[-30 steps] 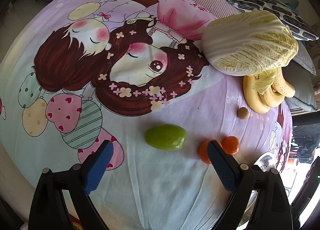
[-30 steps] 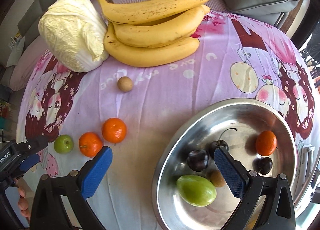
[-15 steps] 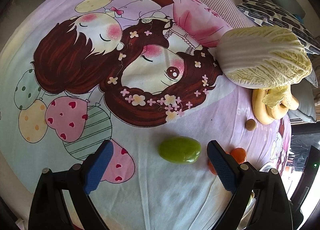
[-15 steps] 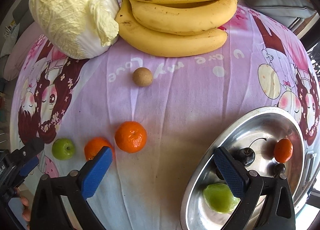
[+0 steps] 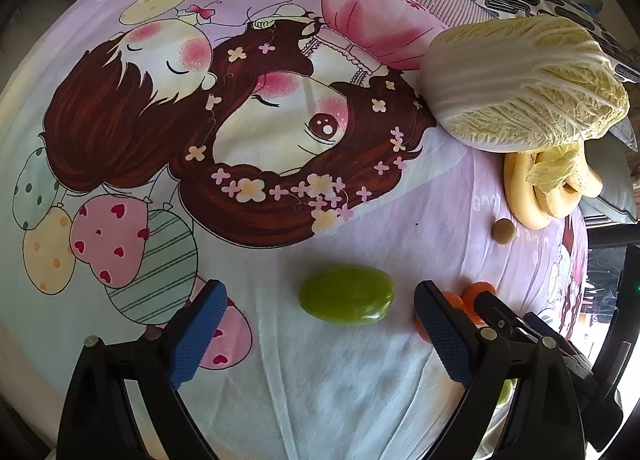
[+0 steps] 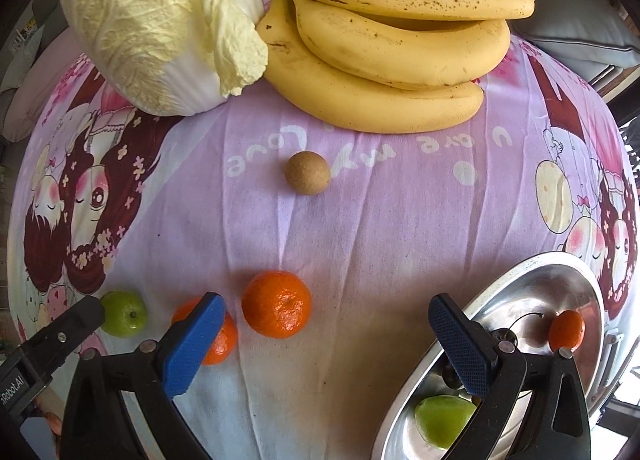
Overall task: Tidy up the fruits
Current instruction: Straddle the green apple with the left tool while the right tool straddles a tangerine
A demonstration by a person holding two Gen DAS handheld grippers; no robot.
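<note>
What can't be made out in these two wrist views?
- Metal bowl, right wrist view: the right gripper's finger and the frame edge hide most of its contents.
- Oranges, left wrist view: mostly behind the left gripper's finger.
- Bananas, left wrist view: partly under the cabbage.

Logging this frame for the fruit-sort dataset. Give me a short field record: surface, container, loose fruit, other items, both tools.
surface: cartoon-print cloth
container: metal bowl, holds a small orange and a green fruit
loose fruit: two oranges, green apple, round brown fruit, bananas
other items: cabbage
left tool: open, empty, straddling the green apple
right tool: open, empty, over the oranges
</note>
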